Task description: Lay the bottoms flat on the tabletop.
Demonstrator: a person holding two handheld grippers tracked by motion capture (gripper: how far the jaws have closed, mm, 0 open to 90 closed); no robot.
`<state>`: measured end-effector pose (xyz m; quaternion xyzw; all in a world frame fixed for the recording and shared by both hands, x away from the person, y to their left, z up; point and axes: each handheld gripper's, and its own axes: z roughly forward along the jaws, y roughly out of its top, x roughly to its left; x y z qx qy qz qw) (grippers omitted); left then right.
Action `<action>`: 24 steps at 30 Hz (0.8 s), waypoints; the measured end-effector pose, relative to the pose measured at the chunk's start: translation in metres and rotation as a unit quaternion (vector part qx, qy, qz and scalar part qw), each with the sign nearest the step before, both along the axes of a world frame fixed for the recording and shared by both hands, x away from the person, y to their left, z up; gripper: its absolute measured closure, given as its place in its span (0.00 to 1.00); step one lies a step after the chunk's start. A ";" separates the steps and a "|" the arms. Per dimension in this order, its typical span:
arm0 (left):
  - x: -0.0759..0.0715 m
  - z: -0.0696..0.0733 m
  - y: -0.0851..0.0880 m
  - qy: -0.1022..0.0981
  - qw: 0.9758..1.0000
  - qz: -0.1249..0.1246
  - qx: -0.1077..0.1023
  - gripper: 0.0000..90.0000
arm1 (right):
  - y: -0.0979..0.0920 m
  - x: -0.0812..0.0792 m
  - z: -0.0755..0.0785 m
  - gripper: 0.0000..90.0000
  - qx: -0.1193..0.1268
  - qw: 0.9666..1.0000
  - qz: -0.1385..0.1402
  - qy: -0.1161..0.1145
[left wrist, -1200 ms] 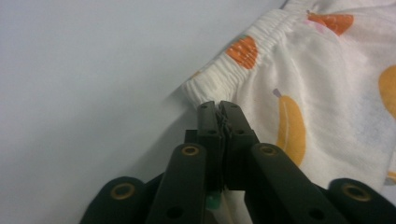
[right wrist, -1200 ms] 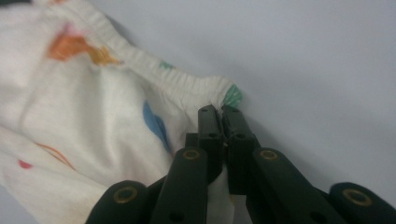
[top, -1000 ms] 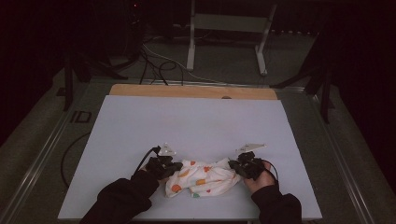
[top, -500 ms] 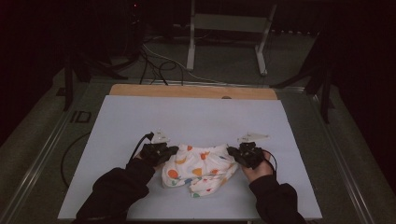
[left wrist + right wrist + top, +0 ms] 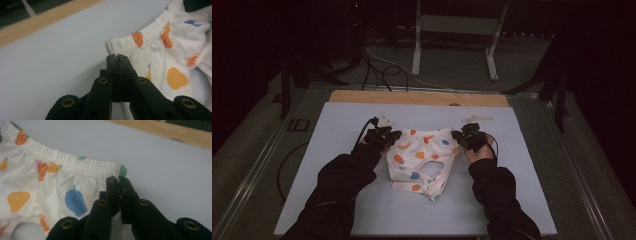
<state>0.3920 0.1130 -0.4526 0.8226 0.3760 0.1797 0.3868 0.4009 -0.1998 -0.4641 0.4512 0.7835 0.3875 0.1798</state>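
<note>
High view: a small white garment (image 5: 422,157) printed with coloured fruit is seen on the pale sheet (image 5: 337,200) that covers the bench, roughly at its middle. Its elastic waistband is stretched between the two grippers, and the rest trails toward the person's side. The left gripper (image 5: 388,138) is set at the waistband's left corner, the right gripper (image 5: 460,138) at its right corner. Dark sleeves come in from the bottom edge. Bare sheet is left on every side of the garment; the widest stretch lies beyond the waistband, up to the wooden strip (image 5: 417,98) along the far edge of the bench. The sheet's side edges are well apart from both grippers.

Left gripper view: the left gripper (image 5: 117,58) is pressed together, with the corner of the gathered waistband pinched at the jaw tips. The garment (image 5: 175,62) spreads to the right of the jaws. Open sheet is seen to the left and ahead, bounded by the wooden strip (image 5: 37,23).

Right gripper view: the right gripper (image 5: 117,180) is likewise clamped shut on the waistband's other corner, with white cloth caught between the jaws. The garment (image 5: 50,187) extends left. Bare sheet is seen ahead and to the right, with the wooden strip (image 5: 175,132) at the top.
</note>
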 end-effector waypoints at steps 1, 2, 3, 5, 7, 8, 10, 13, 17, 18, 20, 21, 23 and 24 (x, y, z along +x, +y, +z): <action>0.004 0.000 0.000 -0.002 1.000 0.005 0.001 1.00 | 0.000 0.005 0.000 0.98 0.001 1.000 -0.002 0.000; 0.008 0.000 -0.001 -0.005 1.000 0.010 0.000 1.00 | 0.001 0.009 0.000 0.98 0.004 1.000 -0.007 -0.001; 0.011 0.000 -0.001 -0.004 1.000 0.018 -0.003 1.00 | 0.002 0.012 0.000 0.98 0.003 1.000 -0.009 -0.002; 0.015 -0.001 -0.001 -0.002 1.000 0.022 -0.004 1.00 | 0.004 0.019 0.000 0.98 0.005 1.000 -0.014 -0.001; 0.025 -0.006 -0.003 0.003 1.000 0.027 0.006 0.99 | 0.005 0.024 -0.001 0.95 0.004 1.000 -0.017 -0.004; 0.025 -0.006 -0.003 0.003 1.000 0.027 0.006 0.96 | 0.005 0.024 -0.001 0.95 0.004 1.000 -0.017 -0.004; 0.031 -0.014 -0.004 0.025 0.999 0.028 0.013 0.59 | 0.004 0.031 -0.008 0.65 0.005 0.999 -0.038 0.013; 0.028 -0.016 0.001 0.026 0.999 0.036 0.002 0.38 | 0.001 0.029 -0.011 0.50 0.008 0.999 -0.044 0.018; 0.020 -0.016 0.007 0.039 0.998 0.034 -0.022 0.24 | -0.003 0.024 -0.011 0.37 0.013 0.999 -0.036 0.022; 0.017 -0.015 0.007 0.040 0.999 0.025 -0.022 0.24 | -0.003 0.021 -0.010 0.35 0.015 0.999 -0.032 0.021; 0.013 -0.015 0.007 0.039 0.999 0.016 -0.019 0.23 | -0.004 0.019 -0.009 0.29 0.017 0.999 -0.023 0.020; 0.013 -0.015 0.007 0.039 0.999 0.016 -0.019 0.23 | -0.005 0.016 -0.008 0.29 0.027 0.999 -0.009 0.022; -0.002 -0.014 0.009 0.038 0.999 -0.013 -0.024 0.22 | -0.004 0.008 -0.003 0.20 0.026 0.999 0.017 0.014; -0.002 -0.014 0.009 0.038 0.999 -0.013 -0.024 0.22 | -0.004 0.008 -0.003 0.20 0.026 0.999 0.017 0.014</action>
